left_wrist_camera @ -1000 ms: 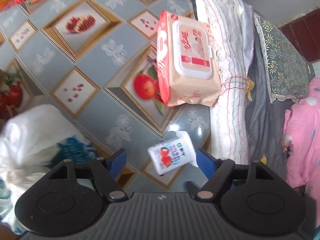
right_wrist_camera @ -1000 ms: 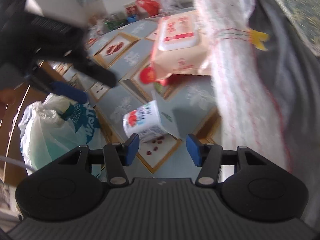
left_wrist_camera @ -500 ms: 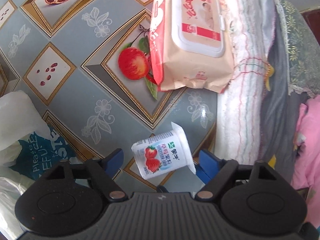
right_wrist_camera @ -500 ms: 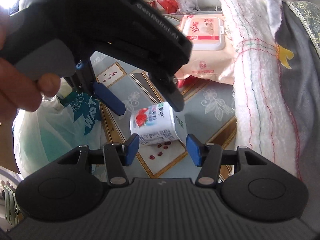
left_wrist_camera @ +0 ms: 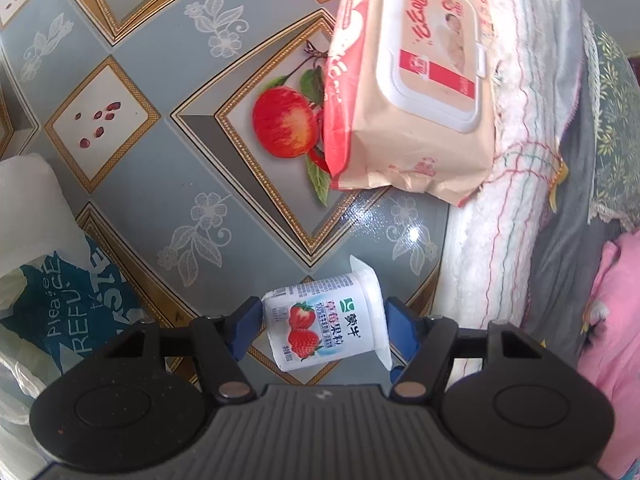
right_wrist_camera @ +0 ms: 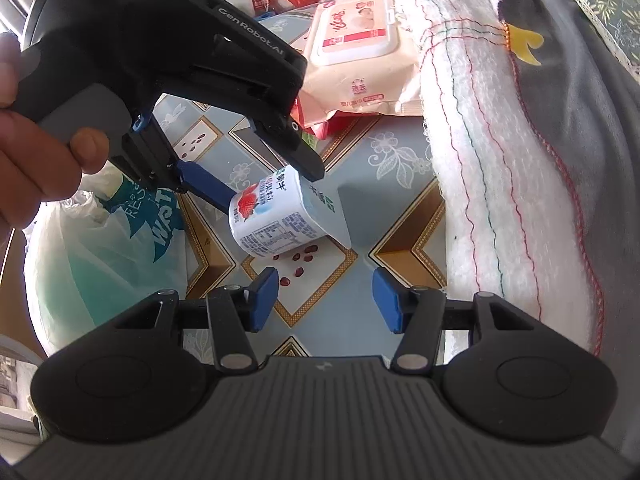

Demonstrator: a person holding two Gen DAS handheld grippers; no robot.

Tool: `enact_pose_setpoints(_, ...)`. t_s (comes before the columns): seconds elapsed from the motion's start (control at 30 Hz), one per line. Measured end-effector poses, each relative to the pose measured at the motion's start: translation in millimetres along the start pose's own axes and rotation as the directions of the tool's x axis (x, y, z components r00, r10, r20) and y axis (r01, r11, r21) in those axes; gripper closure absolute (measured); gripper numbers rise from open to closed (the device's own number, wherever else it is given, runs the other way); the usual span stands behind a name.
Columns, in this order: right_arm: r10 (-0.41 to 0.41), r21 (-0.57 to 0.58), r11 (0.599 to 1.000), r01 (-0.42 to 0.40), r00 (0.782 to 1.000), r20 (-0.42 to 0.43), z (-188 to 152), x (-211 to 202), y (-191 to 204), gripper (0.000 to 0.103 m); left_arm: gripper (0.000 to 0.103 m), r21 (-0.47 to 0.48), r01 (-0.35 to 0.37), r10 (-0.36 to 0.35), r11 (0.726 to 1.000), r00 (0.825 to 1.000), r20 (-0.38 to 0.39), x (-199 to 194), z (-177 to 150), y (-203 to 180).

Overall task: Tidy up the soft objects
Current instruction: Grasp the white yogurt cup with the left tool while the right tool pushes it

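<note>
Between the 2 blue fingers of the left gripper (left_wrist_camera: 324, 326) lies a small yogurt cup (left_wrist_camera: 326, 326) with strawberries printed on it. It is on its side on the tabletop (left_wrist_camera: 132, 128), with its foil lid turned toward the right finger. The jaws are closing around the cup; the left pad seems to touch its bottom end, but on the lid side I cannot tell if there is contact. Ahead of this gripper, a little to the right, a pack of wet wipes (left_wrist_camera: 416, 92) rests partly on the tabletop and leans on a white towel (left_wrist_camera: 516, 184). To its left side sits a white plastic bag (left_wrist_camera: 56, 292) with teal print.

From the right wrist view, the right gripper (right_wrist_camera: 324, 300) hangs over the tabletop with its jaws about half open and nothing between them. Just ahead of it lies the same cup, a bit to the left, and the left gripper comes down on the cup from above, held by a hand (right_wrist_camera: 36, 152). The towel runs along the right side of this gripper, and beyond the towel lies a grey cloth (right_wrist_camera: 580, 112).
</note>
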State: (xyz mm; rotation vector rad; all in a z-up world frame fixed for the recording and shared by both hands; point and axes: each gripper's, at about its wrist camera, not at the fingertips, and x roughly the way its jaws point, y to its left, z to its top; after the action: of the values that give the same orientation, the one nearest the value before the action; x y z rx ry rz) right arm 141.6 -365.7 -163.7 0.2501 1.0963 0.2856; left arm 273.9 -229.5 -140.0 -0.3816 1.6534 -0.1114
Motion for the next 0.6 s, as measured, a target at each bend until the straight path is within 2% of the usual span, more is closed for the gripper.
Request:
enact_pose_setpoints(0.27,0.005,0.024,1.0,-0.004,1.0,-0.005,3,6,-4,0.051,0.037,0.005,0.032,-0.032,0.999,0.999,0.004,-5,-2,6)
enact_pose_setpoints(0.37,0.042,0.046,0.998,-0.042,0.999,-0.008,6,11,-6,0.051,0.037,-0.01,0.053,-0.053,0.999,0.999,0.006,-5,-4,12)
enact_pose_setpoints(0.6,0.187,0.183,0.965,-0.186,0.982,0.012,14,34,-18,0.035,0.037,-0.081,0.146,-0.147,0.986,0.989,-0.004,-4,-11,39)
